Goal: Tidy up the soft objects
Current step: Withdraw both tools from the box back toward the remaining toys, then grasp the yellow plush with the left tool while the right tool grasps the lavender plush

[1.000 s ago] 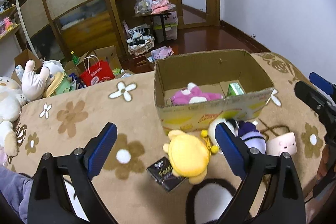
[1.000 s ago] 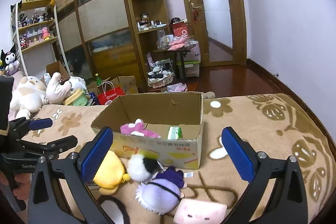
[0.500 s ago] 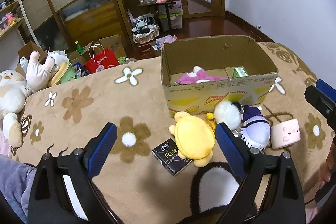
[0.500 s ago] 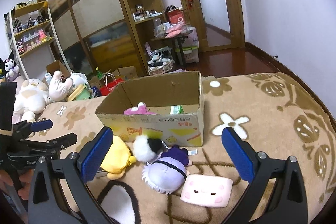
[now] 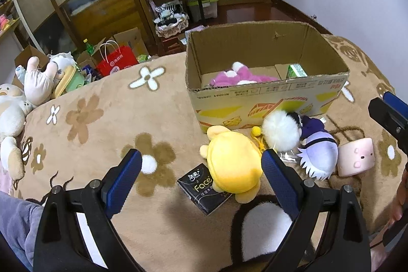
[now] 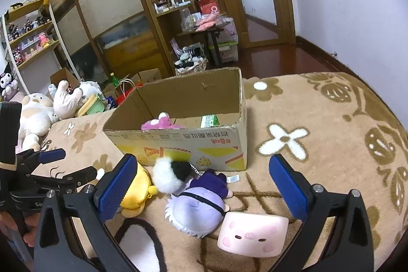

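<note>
An open cardboard box (image 5: pixel 267 96) (image 6: pixel 178 142) stands on the brown flowered blanket, holding a pink plush (image 5: pixel 239 75) (image 6: pixel 158 122) and a green pack (image 5: pixel 295 70). In front of it lie a yellow plush (image 5: pixel 233 165) (image 6: pixel 134 193), a white and black pompom (image 5: pixel 280 130) (image 6: pixel 170 175), a purple doll (image 5: pixel 318 152) (image 6: pixel 199 205) and a pink cube plush (image 5: pixel 355 157) (image 6: pixel 252 233). My left gripper (image 5: pixel 201 175) is open and empty, above the blanket, near the yellow plush. My right gripper (image 6: pixel 201 185) is open and empty, over the purple doll.
A black tissue pack (image 5: pixel 204 188) lies beside the yellow plush. Large plush toys (image 5: pixel 15 103) (image 6: pixel 38 111) lie at the blanket's left edge. A red bag (image 5: pixel 117 63), boxes, shelves and a small table stand on the floor beyond. A wall is on the right.
Both grippers have pulled back and up from the box. The toys in front of it now sit further into view. Nothing was taken hold of.
</note>
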